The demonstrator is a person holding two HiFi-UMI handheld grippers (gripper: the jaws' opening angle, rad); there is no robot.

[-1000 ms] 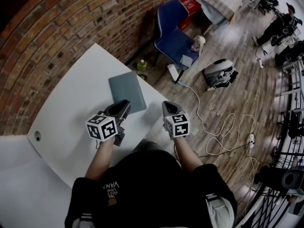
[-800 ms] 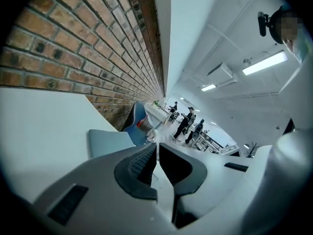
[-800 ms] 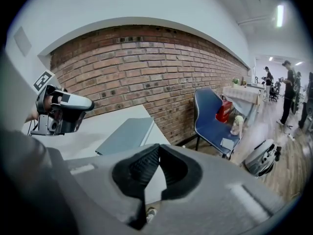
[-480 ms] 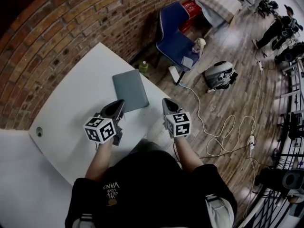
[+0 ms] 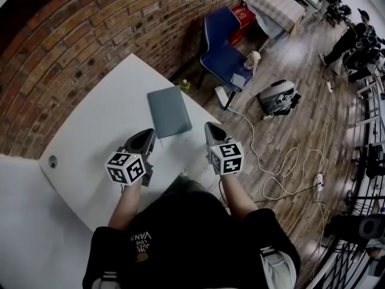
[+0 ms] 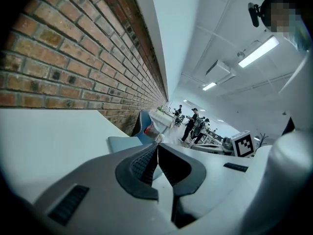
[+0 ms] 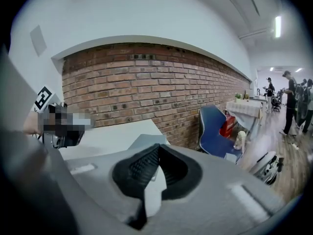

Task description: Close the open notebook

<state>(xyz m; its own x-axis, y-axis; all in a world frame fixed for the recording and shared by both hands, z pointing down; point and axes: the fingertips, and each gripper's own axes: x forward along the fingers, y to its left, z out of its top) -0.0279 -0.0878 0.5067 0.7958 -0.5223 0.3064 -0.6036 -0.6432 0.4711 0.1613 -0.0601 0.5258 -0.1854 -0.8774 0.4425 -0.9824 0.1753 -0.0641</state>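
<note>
The grey notebook (image 5: 169,111) lies closed and flat on the white table (image 5: 96,125), near its far right edge. My left gripper (image 5: 148,137) hovers just short of the notebook's near edge, apart from it. Its jaws have just been closing and now stand shut with nothing between them. My right gripper (image 5: 211,131) is held to the right of the notebook, past the table edge, also shut and empty. The left gripper view shows the notebook (image 6: 120,143) beyond the gripper (image 6: 157,147). In the right gripper view the notebook (image 7: 142,139) lies behind the gripper (image 7: 157,149).
A brick wall (image 5: 90,35) runs along the table's far side. A blue chair (image 5: 219,47) and a green bottle (image 5: 183,85) stand past the far corner. A grey bag (image 5: 278,95) and white cables (image 5: 283,161) lie on the wooden floor at the right. People stand in the distance.
Both grippers have drawn back from the notebook toward the person and risen a little. The left gripper, earlier over the notebook's near edge, is now apart from it. The notebook stays closed.
</note>
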